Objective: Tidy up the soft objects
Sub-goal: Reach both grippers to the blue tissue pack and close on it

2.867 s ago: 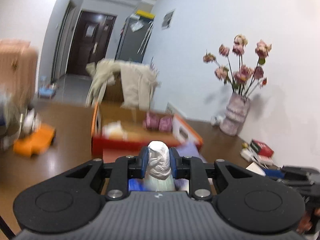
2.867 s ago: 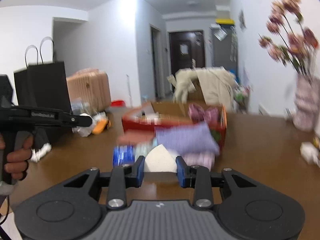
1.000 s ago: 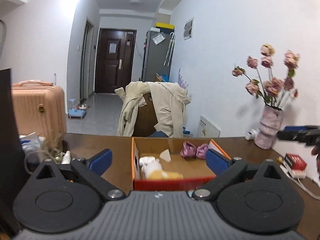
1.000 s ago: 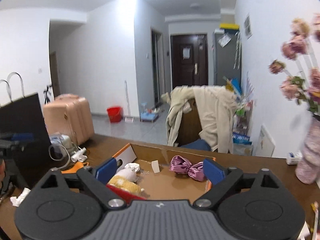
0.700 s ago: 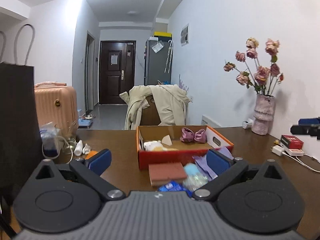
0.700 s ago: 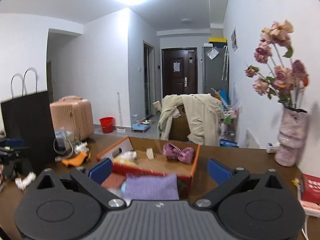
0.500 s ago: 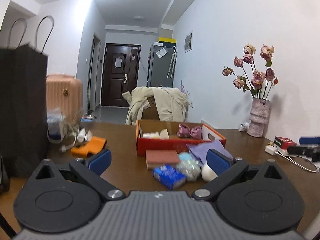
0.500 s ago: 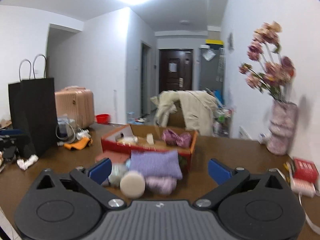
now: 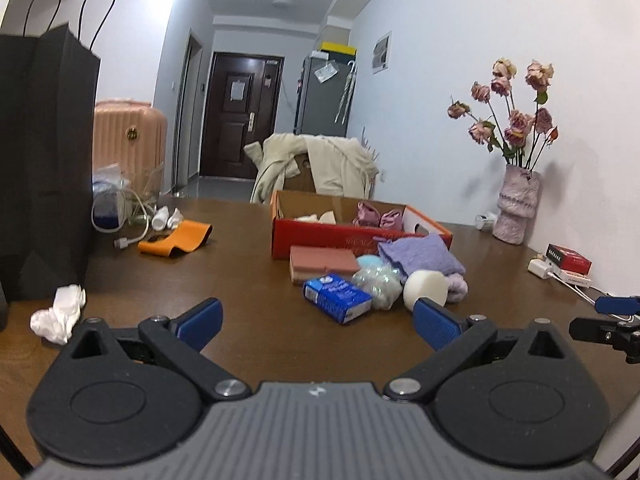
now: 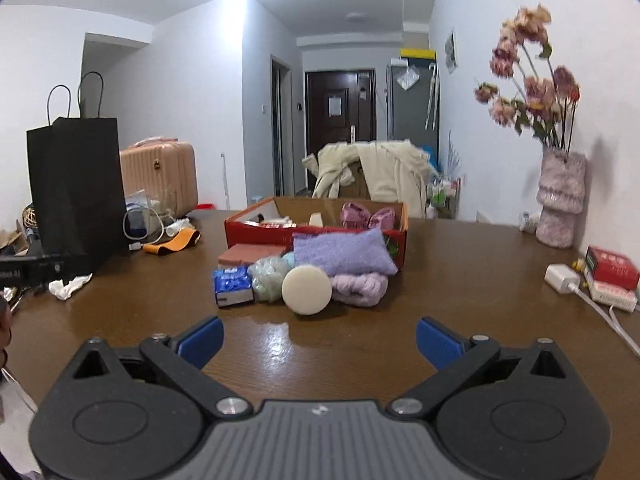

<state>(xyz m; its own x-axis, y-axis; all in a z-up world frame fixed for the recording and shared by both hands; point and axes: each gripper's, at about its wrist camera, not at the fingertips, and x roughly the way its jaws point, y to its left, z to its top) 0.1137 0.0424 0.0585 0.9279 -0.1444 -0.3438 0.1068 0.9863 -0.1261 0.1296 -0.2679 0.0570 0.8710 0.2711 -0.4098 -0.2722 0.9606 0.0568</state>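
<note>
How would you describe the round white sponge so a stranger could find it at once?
Find the red box on the table. In the pile before it, nearest the camera, is the sponge: the only flat cream disc, standing on edge between mesh puff and pink towel.

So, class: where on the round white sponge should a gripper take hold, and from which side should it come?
Grip the round white sponge across its thin edge, pads on the two flat faces, coming from above. It stands on its rim, leaning on the pink cloth, so the top edge is probably the freest; the right gripper is open.
</note>
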